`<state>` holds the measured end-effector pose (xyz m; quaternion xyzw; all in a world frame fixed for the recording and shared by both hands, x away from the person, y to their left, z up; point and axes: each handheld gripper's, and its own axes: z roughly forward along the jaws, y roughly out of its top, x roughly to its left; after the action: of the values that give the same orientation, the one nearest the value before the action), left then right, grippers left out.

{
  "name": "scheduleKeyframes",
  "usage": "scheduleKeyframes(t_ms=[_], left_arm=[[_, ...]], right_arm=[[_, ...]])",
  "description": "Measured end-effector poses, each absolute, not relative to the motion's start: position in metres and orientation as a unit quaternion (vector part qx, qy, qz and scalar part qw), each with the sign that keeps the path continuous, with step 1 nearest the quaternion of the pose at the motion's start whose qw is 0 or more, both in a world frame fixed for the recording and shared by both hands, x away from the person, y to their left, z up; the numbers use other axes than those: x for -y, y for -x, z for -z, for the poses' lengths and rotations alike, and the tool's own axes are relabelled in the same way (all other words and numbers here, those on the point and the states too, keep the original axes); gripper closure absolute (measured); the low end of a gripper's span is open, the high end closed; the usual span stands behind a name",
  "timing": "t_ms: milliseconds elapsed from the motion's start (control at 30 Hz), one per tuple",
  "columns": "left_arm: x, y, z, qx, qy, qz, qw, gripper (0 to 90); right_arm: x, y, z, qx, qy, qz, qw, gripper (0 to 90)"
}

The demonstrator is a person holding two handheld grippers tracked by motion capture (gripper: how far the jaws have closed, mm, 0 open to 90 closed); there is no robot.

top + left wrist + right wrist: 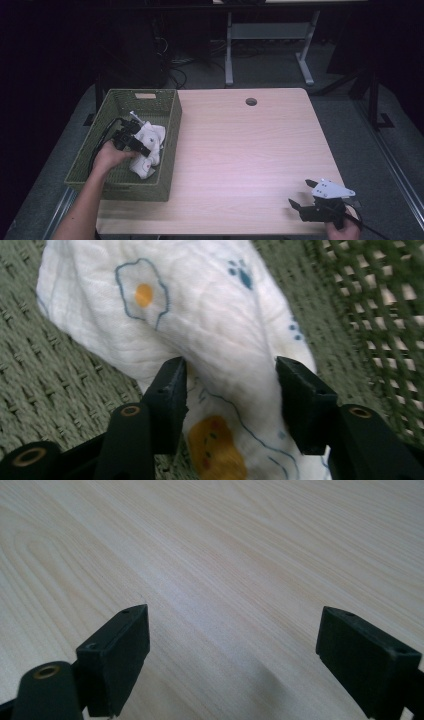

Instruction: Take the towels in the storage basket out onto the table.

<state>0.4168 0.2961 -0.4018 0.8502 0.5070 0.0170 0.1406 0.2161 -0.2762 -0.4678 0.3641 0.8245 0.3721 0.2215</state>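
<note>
A white cloth (151,134) printed with fried eggs and blue paw marks lies bunched in a green woven basket (171,125) at the table's left. My left gripper (143,148) reaches down into the basket. In the left gripper view the cloth (210,315) fills the gap of that gripper (231,375), and both black pads press into its folds, narrowing it. My right gripper (301,193) rests near the table's front right corner. Its jaws (232,630) stand wide apart over bare wood with nothing between them.
The light wooden table (240,145) has a round cable hole (251,101) near its far edge. The basket's woven floor (50,380) and lattice wall (380,305) surround the cloth. Desk legs and cables stand on the dark floor behind.
</note>
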Motion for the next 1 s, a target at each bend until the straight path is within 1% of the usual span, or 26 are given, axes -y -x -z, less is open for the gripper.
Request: scheduleKeyframes(t_ms=[67,367,833,1000], left_arm=[[-0.296,-0.417,0.404,-0.508,-0.851,-0.019,0.135,47.8],[-0.292,-0.417,0.410,-0.499,-0.860,-0.017,0.104,60.6],[-0.292,-0.416,0.415,-0.501,-0.860,-0.013,0.097,74.7],[-0.295,-0.416,0.415,-0.500,-0.860,-0.008,0.098,76.8]], right_arm=[[0.276,-0.216,0.468,-0.824,-0.364,-0.372,0.222,13.6],[0.275,-0.217,0.469,-0.825,-0.365,-0.370,0.222,13.6],[0.274,-0.217,0.468,-0.821,-0.370,-0.373,0.224,13.5],[0.274,-0.217,0.468,-0.821,-0.371,-0.373,0.224,13.5]])
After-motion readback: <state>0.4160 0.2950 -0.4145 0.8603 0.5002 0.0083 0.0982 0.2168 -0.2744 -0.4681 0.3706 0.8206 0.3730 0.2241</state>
